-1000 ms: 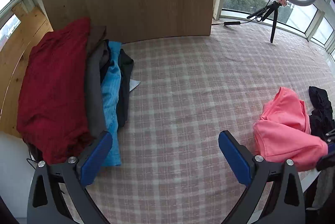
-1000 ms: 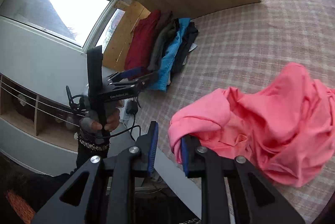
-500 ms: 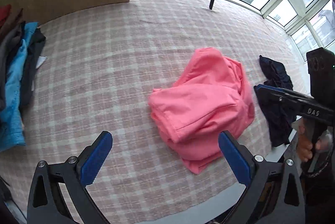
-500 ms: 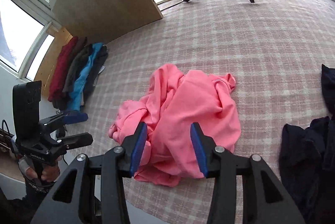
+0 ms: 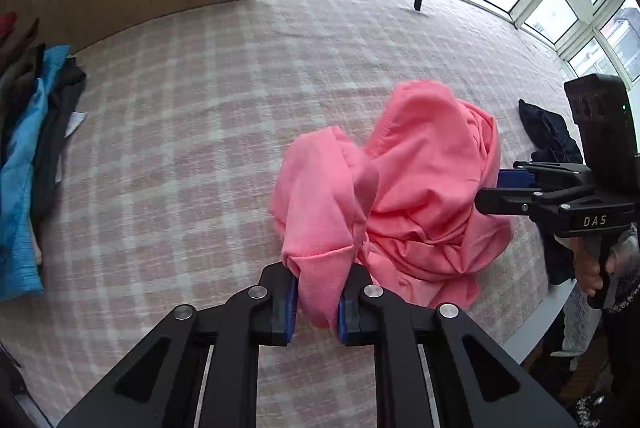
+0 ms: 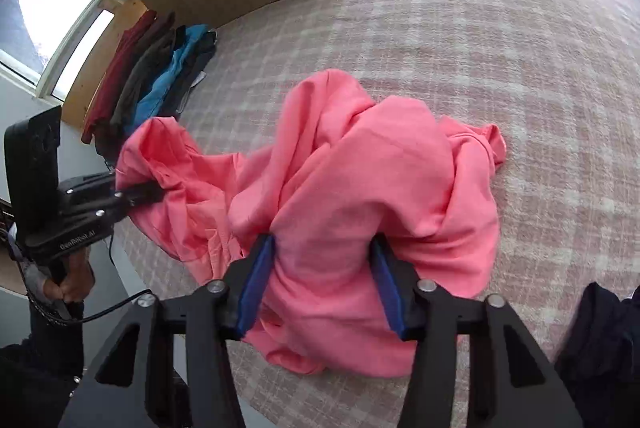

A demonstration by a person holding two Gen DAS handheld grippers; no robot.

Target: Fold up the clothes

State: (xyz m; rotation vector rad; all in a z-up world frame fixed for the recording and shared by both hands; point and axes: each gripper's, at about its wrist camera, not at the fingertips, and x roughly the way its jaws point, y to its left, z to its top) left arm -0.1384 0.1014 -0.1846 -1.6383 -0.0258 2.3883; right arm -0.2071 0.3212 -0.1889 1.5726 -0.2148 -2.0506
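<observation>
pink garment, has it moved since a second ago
Yes. The pink garment is now stretched toward the folded clothes pile, its edge pulled by the left gripper.

1. The pink garment [image 5: 424, 196] lies crumpled in a loose heap near the front edge of the checked surface, unfolded.
2. Its cloth is plain coral pink, soft and creased, with a stitched hem showing on one bunched end [image 5: 320, 252].
3. That bunched end is lifted off the surface and drawn forward into a narrow gather.
4. In the right wrist view the garment [image 6: 360, 188] spreads wider, one lobe pulled up towards the left, another trailing right, flat on the surface.
5. A thick fold at the near side rises in a hump.
</observation>
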